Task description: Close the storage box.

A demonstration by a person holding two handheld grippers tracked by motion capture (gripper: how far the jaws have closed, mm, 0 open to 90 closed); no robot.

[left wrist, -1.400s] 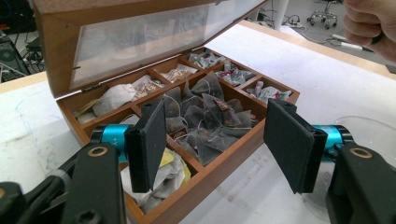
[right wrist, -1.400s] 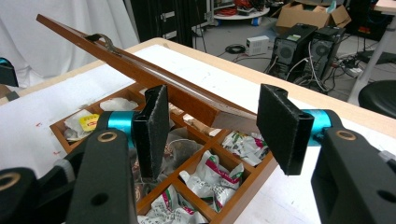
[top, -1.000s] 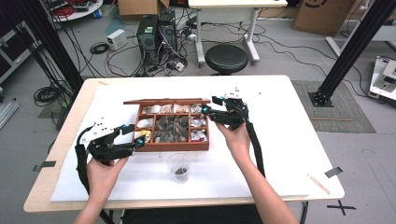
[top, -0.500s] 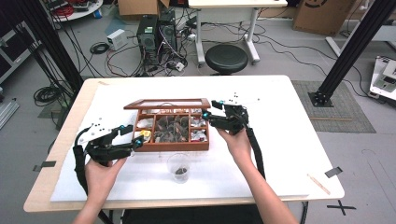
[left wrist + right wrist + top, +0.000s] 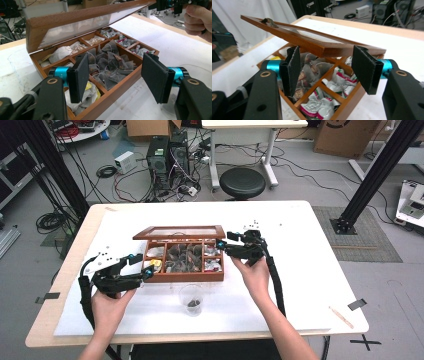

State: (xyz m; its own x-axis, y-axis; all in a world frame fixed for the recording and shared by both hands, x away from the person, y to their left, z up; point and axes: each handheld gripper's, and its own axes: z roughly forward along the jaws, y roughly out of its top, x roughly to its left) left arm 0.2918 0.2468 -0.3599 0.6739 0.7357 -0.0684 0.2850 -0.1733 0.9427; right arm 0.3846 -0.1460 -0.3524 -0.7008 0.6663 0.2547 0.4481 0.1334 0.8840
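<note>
Wooden tea box (image 5: 183,270) sits mid-table on the white sheet (image 5: 300,285), its glass-paned lid (image 5: 179,232) raised partway and tilted over the far compartments. Compartments hold tea bags: dark mesh pyramids (image 5: 110,63) in the middle, paper sachets (image 5: 332,82) at the sides.

Left gripper (image 5: 137,266) hovers at the box's left near corner, jaws apart and holding nothing, pointed across the box.

Right gripper (image 5: 220,245) is at the box's right far corner, beside the lid's edge. Its jaws have just been opening; in the right gripper view the lid's corner lies in the gap between them, pads not pressing on it.

A clear cup (image 5: 191,299) with something dark at the bottom stands just near of the box, between the two hands. Beyond the table: black stool (image 5: 242,181), computer tower (image 5: 159,157), loose cables on the floor.
</note>
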